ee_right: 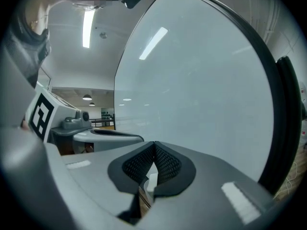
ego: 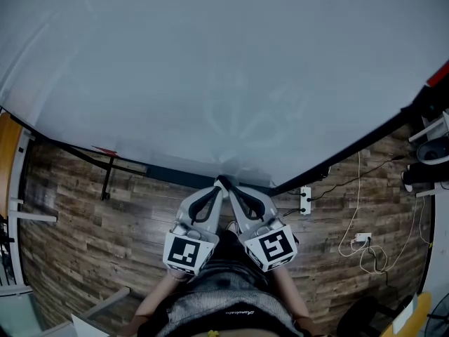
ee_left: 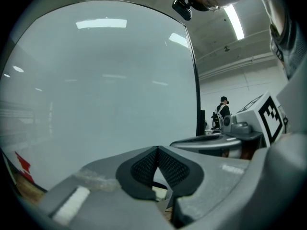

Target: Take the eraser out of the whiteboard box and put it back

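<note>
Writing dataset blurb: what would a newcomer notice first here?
A big whiteboard fills most of the head view. At its lower edge, the left tongs and right tongs sit side by side, both shut and empty. Right of them, a power strip and white cables lie on the wood floor.

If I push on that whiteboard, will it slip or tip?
The whiteboard looks glossy, so a push would probably slide across it. It is big on a thin stand, so a hard push might rock it.
</note>
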`<state>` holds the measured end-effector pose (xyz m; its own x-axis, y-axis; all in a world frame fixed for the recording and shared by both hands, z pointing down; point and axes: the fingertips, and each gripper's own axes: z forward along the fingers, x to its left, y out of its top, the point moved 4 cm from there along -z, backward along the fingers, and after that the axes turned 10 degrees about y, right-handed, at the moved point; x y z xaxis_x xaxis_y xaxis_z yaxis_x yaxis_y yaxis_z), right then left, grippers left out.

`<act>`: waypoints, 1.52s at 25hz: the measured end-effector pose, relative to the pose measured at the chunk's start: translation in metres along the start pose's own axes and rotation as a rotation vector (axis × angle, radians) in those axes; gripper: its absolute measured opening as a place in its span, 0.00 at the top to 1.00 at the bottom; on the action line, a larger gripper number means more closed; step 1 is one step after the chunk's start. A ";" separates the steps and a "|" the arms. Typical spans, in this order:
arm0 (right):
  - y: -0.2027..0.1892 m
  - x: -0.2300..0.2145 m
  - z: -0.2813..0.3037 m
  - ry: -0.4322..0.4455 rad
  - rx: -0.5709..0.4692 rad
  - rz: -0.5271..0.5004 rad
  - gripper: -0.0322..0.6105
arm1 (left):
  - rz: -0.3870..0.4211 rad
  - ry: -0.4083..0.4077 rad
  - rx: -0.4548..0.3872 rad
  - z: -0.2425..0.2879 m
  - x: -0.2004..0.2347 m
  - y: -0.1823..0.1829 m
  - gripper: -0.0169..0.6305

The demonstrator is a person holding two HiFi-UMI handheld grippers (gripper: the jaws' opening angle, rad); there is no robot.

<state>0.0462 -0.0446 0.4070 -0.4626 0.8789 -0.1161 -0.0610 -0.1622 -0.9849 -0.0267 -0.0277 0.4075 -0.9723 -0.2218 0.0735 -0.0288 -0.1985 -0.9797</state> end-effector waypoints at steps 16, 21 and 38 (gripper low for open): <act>0.000 0.002 0.012 -0.169 0.017 0.010 0.95 | 0.022 -0.129 0.007 0.004 0.026 0.004 0.97; -0.007 0.003 0.015 -0.200 0.066 0.022 0.95 | 0.056 -0.179 0.000 0.004 0.029 0.002 0.97; -0.043 0.000 0.023 -0.239 0.175 0.031 0.95 | 0.035 -0.201 0.061 0.001 0.036 -0.006 0.97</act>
<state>0.0283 -0.0477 0.4525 -0.6603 0.7454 -0.0922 -0.1857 -0.2810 -0.9416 -0.0617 -0.0354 0.4164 -0.9066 -0.4140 0.0818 0.0240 -0.2440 -0.9695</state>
